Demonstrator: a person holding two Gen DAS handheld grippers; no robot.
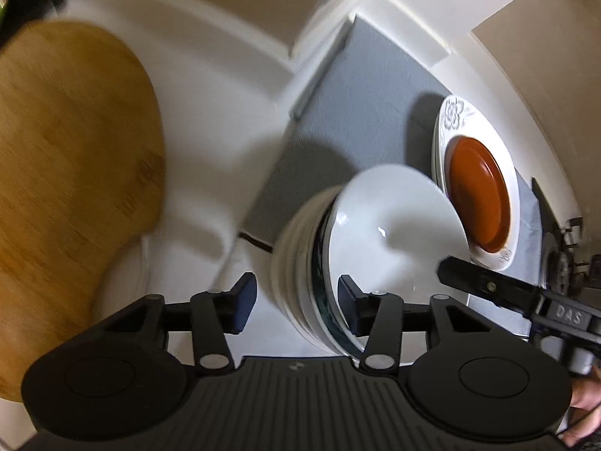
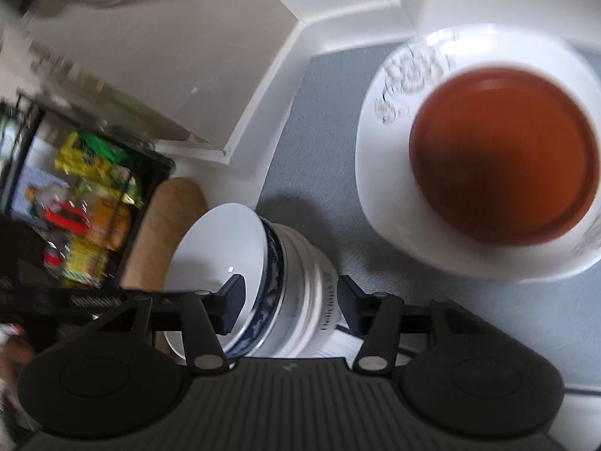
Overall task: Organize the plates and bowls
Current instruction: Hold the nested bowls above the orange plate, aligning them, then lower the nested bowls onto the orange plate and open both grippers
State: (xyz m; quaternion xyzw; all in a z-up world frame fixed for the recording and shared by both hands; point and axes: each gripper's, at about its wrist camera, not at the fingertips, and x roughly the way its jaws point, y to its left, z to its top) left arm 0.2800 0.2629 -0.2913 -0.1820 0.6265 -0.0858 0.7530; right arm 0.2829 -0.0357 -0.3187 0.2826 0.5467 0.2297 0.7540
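Note:
A stack of white bowls (image 1: 390, 225) stands on a grey mat (image 1: 360, 105); one bowl in it has a blue-patterned rim. It also shows in the right wrist view (image 2: 300, 274). My left gripper (image 1: 296, 300) is open, its jaws either side of the stack's wall. My right gripper (image 2: 291, 302) is open too, its jaws straddling the stack from the other side; its finger (image 1: 484, 282) shows in the left wrist view. A brown plate (image 2: 503, 158) lies on a white flowered plate (image 2: 390, 173) beside the stack.
A round wooden board (image 1: 71, 173) lies on the white counter to the left. A black crate of colourful packets (image 2: 86, 210) stands beyond it. White walls and a ledge (image 1: 398, 7) close in the mat's far side.

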